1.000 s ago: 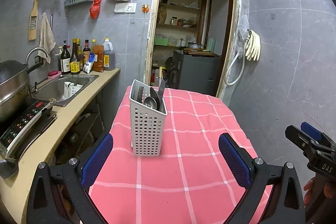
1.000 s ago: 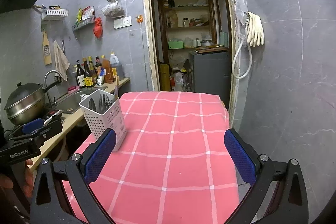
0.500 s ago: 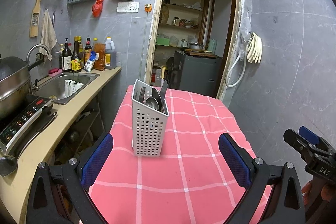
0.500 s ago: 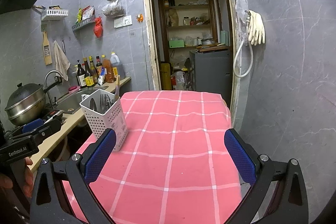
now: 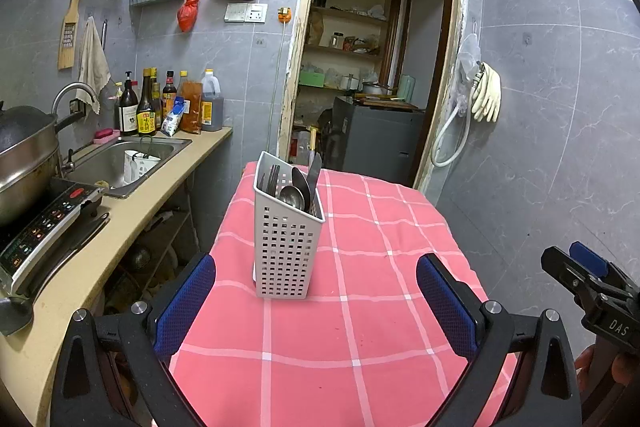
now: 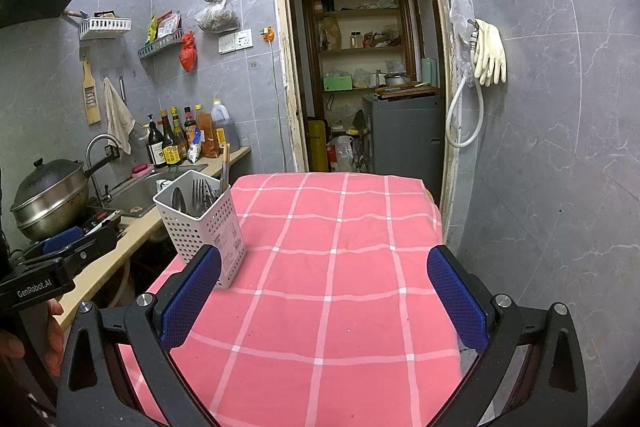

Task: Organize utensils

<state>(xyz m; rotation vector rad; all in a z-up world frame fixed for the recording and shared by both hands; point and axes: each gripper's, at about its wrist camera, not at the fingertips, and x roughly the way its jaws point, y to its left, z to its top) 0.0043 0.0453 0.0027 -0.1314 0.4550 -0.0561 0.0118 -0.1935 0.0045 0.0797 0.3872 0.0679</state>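
A small kitchen walled in large grey marbled tiles, an open doorway (image 6: 356, 67) at the back showing wooden shelves of jars and a grey cabinet. In the middle stands the surface (image 5: 360, 327), draped in a soft pink cloth with a white grid of lines. Along the side runs a beige counter (image 5: 132, 211) with a steel sink (image 5: 120, 159), a lidded metal pot (image 6: 50, 199) on an induction cooker, and a row of sauce bottles (image 5: 160, 103) against the wall. One white plastic utensil holder (image 5: 286, 239), a tall box perforated with small square holes, stands upright on the cloth near the counter-side edge; it holds metal cutlery, among it at least two spoons (image 5: 296, 191), a fork (image 5: 273, 179) and a knife blade (image 5: 314, 173), though the full count cannot be told. The left gripper (image 5: 316, 303), black with two blue textured fingers (image 5: 186, 303), is spread wide with nothing between them, the holder standing just ahead. The right gripper (image 6: 324, 295) is likewise spread and empty over the cloth, the holder beside its left finger. A pair of pale rubber gloves (image 6: 490, 53) hangs by the doorway.
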